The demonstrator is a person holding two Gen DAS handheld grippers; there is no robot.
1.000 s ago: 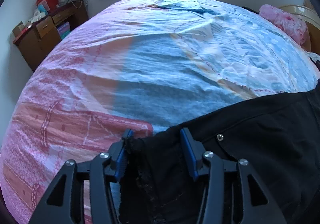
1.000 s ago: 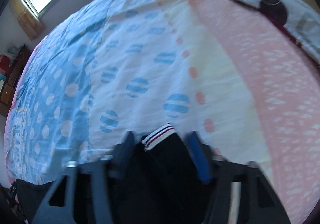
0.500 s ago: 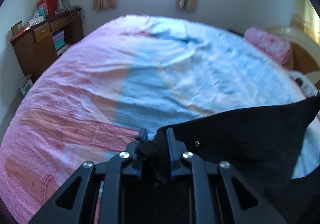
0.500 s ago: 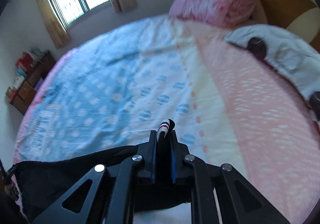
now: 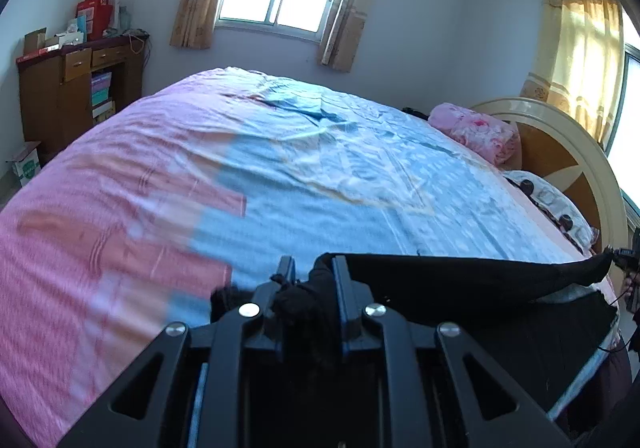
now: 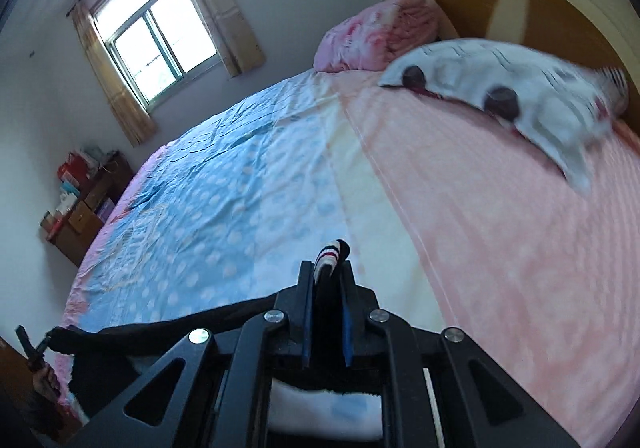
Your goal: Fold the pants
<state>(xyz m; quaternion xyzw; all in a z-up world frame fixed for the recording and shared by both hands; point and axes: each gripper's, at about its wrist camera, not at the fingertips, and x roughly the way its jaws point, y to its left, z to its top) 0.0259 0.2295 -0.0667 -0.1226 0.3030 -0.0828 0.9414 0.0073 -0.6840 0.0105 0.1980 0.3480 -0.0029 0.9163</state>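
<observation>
The black pants [image 5: 460,284] hang stretched between my two grippers above the bed [image 5: 280,168]. My left gripper [image 5: 310,272] is shut on a bunched black corner of the pants. My right gripper [image 6: 326,272] is shut on the other end, where a red, white and black striped band [image 6: 330,254] sticks out between the fingers. In the right wrist view the pants [image 6: 160,328] run left to the other gripper [image 6: 30,344]. In the left wrist view the right gripper [image 5: 624,264] shows at the far right edge.
The bed has a pink and blue patterned sheet [image 6: 240,208]. A pink folded blanket [image 5: 476,130] and a white pillow with dark spots [image 6: 520,100] lie by the round headboard [image 5: 568,152]. A wooden desk with boxes [image 5: 76,88] stands at the left wall.
Both grippers closed on the pants, which lay on the bed a second ago, and lifted them. The pants now hang taut between them, well above the sheet.
</observation>
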